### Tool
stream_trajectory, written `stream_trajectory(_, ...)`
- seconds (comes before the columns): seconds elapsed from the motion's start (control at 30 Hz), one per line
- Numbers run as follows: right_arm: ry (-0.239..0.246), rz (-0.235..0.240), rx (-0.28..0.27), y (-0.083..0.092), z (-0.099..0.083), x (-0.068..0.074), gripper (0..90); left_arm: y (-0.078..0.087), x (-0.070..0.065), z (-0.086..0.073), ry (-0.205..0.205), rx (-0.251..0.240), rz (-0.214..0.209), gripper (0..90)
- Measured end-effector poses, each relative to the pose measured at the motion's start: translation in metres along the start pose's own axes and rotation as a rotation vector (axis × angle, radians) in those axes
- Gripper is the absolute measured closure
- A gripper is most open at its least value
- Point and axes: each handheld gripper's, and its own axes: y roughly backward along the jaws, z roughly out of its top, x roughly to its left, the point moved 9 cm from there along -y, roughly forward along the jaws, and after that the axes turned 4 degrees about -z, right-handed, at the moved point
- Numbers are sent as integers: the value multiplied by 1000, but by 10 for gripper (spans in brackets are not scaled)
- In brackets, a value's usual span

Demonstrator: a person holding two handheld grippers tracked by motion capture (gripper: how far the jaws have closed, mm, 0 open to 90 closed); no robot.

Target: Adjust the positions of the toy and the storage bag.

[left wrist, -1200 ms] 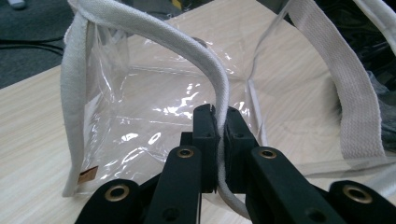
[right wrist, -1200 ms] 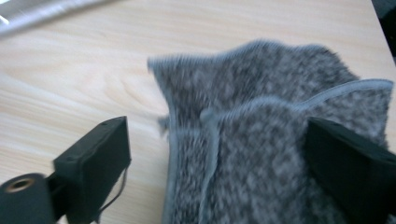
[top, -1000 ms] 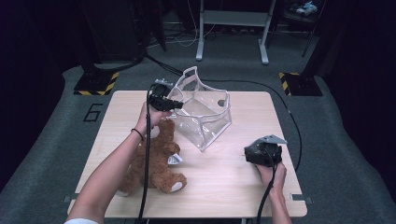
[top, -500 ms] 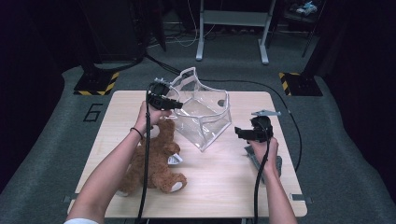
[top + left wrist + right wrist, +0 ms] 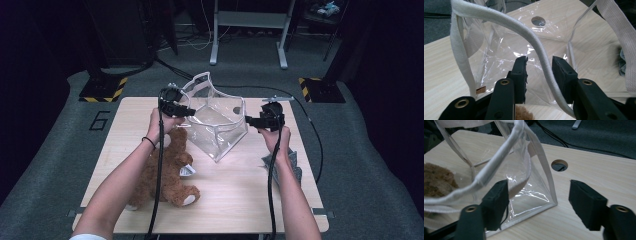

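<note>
both grippers work the clear bag (image 5: 217,125) open: left gripper (image 5: 539,72) loosely straddles its white rim, right gripper (image 5: 544,202), jaws just closing and gripping nothing, must next pinch the near corner.

Both forearms reach forward, left gripper (image 5: 186,111) part-open, right gripper (image 5: 251,120) open, its jaws just closing.

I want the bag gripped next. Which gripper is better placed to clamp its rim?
Left. The left gripper already has the clear bag's white handle between its open jaws; the right gripper stands open around a corner.
</note>
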Motion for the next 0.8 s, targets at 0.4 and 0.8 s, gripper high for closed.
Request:
stream_trajectory(0.4, -37, 17, 40, -28, 16, 3, 626, 0, 1, 0, 23, 9, 10, 671)
stream_trajectory(0.8, -43, 20, 44, -27, 6, 5, 900, 0, 7, -1, 35, 16, 20, 767)
